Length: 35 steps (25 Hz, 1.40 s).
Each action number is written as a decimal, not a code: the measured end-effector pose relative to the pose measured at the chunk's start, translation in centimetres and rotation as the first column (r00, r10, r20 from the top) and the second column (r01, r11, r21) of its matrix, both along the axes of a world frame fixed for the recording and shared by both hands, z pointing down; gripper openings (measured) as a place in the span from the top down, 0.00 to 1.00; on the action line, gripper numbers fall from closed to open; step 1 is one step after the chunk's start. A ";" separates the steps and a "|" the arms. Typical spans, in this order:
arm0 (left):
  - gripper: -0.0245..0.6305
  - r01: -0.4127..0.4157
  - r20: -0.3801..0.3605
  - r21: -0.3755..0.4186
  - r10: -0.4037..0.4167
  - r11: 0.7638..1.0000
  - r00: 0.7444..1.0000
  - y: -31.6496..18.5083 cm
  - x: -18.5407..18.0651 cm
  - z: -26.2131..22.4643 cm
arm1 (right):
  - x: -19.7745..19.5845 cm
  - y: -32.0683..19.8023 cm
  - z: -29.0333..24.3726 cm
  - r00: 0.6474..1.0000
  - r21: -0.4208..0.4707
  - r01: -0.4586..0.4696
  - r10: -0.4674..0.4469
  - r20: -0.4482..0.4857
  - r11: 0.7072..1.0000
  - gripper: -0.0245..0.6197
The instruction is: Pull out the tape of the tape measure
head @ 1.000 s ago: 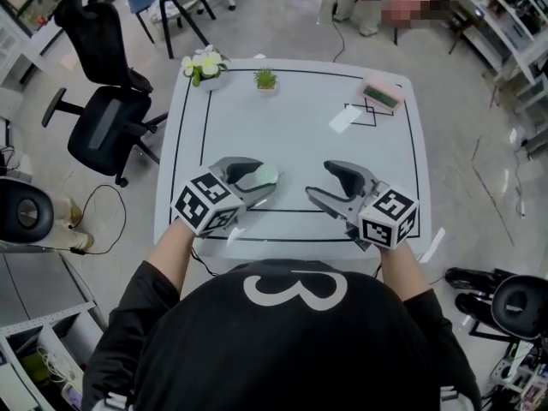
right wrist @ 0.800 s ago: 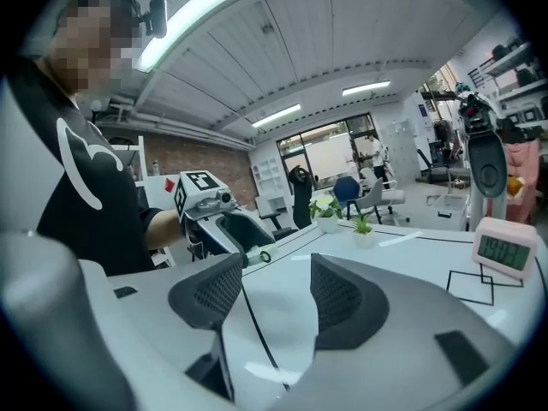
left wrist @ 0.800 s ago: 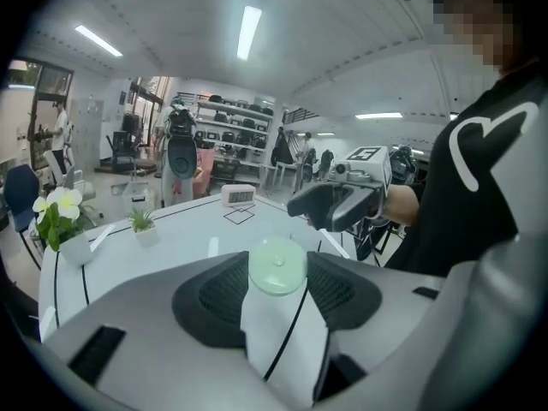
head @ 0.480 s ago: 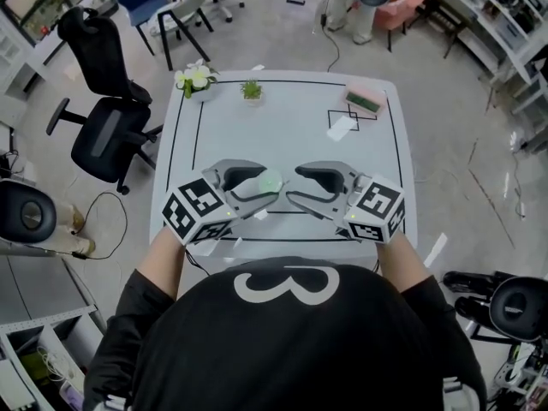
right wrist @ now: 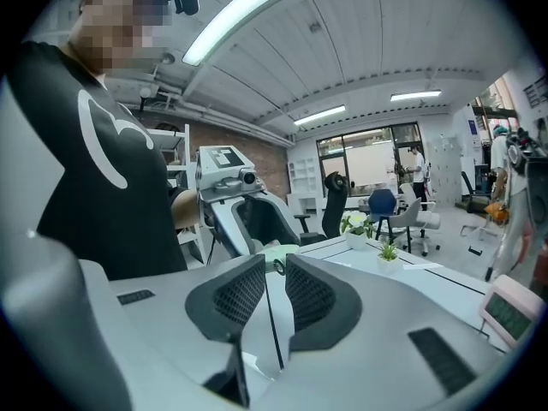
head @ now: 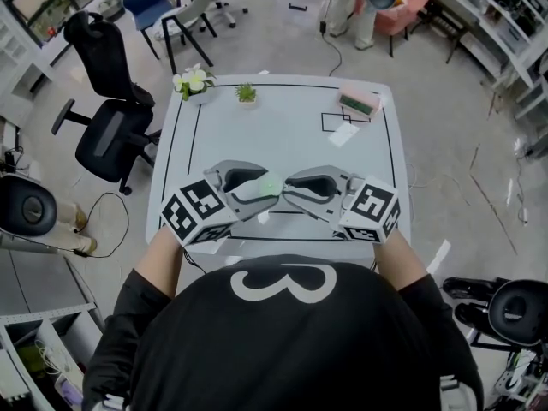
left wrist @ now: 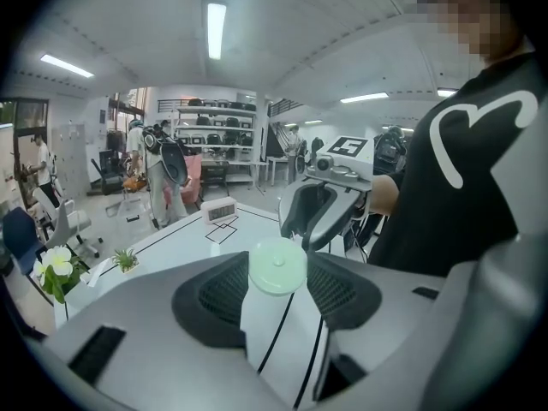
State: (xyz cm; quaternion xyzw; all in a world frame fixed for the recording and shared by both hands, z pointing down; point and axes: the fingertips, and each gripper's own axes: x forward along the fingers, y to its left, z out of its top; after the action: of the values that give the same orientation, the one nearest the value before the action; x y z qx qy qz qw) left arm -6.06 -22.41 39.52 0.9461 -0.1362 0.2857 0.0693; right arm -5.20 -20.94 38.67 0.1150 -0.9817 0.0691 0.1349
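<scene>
A round pale green tape measure (head: 271,182) is clamped in my left gripper (head: 268,187), which holds it above the near part of the white table (head: 291,144). In the left gripper view the green case (left wrist: 276,266) sits between the two black pads. My right gripper (head: 288,188) faces it from the right, tips almost at the case. Its jaws have just been closing and stand narrow. In the right gripper view a small dark ring (right wrist: 275,266) on the case (right wrist: 281,251) lies in the gap at the tips, and the pads do not visibly press it.
At the table's far edge stand a flower pot (head: 192,81), a small green plant (head: 247,93) and a pink box (head: 359,102), with a white card (head: 343,134) beside it. A black office chair (head: 107,131) stands to the left of the table.
Both grippers have risen and come together over the near table edge. The right one moved left up to the tape measure, and its jaws narrowed from wide to a slim gap.
</scene>
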 end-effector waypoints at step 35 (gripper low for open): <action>0.64 0.094 0.037 0.052 -0.096 0.994 0.995 2.5 2.6 0.9 | 5.1 2.8 0.3 0.999 0.131 -0.035 0.034 0.009 0.991 0.94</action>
State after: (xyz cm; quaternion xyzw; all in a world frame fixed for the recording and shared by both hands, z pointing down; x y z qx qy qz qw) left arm -3.46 -19.87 40.40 0.9341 -0.1894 0.2972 0.0563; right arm -0.06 -18.12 39.00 0.1402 -0.9825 0.0071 0.1225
